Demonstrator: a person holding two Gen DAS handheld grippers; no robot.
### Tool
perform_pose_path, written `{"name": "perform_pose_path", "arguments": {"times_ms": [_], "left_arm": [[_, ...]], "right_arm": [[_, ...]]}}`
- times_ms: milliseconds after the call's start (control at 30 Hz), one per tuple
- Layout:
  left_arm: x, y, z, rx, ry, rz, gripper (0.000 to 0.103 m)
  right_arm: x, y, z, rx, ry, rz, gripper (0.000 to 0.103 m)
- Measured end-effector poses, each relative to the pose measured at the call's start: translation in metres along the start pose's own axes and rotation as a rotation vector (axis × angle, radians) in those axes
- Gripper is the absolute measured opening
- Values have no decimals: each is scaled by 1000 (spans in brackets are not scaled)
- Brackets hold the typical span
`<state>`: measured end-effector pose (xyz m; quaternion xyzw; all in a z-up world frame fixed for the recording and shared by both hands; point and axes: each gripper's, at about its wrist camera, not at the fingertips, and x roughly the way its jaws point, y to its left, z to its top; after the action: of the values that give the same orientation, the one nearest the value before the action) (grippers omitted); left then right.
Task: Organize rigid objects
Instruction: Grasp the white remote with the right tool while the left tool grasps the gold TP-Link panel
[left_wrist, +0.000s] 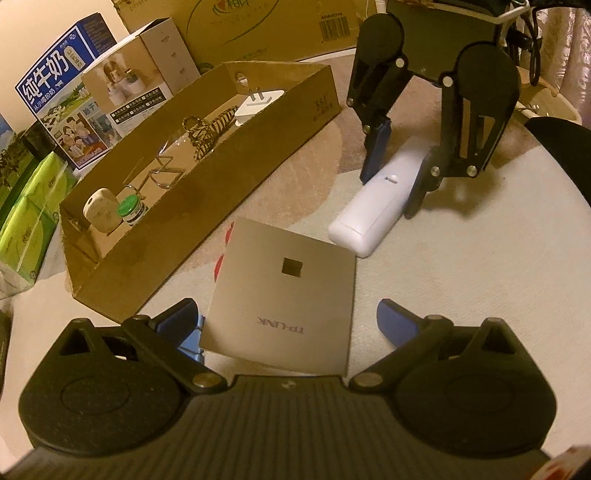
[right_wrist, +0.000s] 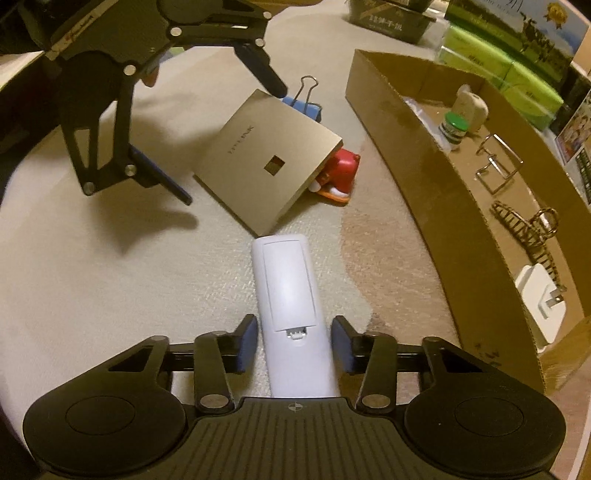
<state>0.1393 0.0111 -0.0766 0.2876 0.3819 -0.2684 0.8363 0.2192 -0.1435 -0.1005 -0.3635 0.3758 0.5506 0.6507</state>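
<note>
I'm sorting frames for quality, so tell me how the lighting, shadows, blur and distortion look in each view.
Left wrist view: warm, dim light, fisheye bending of the cardboard tray, a dark shadow under the right gripper. Right wrist view: same yellow cast, slight blur on the white remote near the lens, a dark shadow on the tabletop below the left gripper.

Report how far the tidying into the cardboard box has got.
Done: the cardboard box already holds a white plug, a green-capped bottle and metal wire pieces. In hand: the right claw straddles the white remote, pads not clearly pressing. Left: the remote, the TP-LINK panel under the open left claw, the blue binder clip and the red toy.
</note>
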Motion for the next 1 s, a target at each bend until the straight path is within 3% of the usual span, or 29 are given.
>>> {"name": "perform_pose_path", "arguments": {"times_ms": [267, 633, 900, 1000], "left_arm": [[5, -3, 1, 57, -10, 22, 101], [17, -12, 1, 126, -5, 88, 93], [20, -16, 1, 163, -18, 105, 92], [20, -18, 1, 167, -21, 109, 87]], "right_arm": [[-3, 8, -3, 60, -3, -33, 40], [-10, 13, -12, 281, -53, -96, 40], [-14, 20, -17, 355, -76, -137, 40], [-15, 22, -18, 375, -84, -151, 40]]}}
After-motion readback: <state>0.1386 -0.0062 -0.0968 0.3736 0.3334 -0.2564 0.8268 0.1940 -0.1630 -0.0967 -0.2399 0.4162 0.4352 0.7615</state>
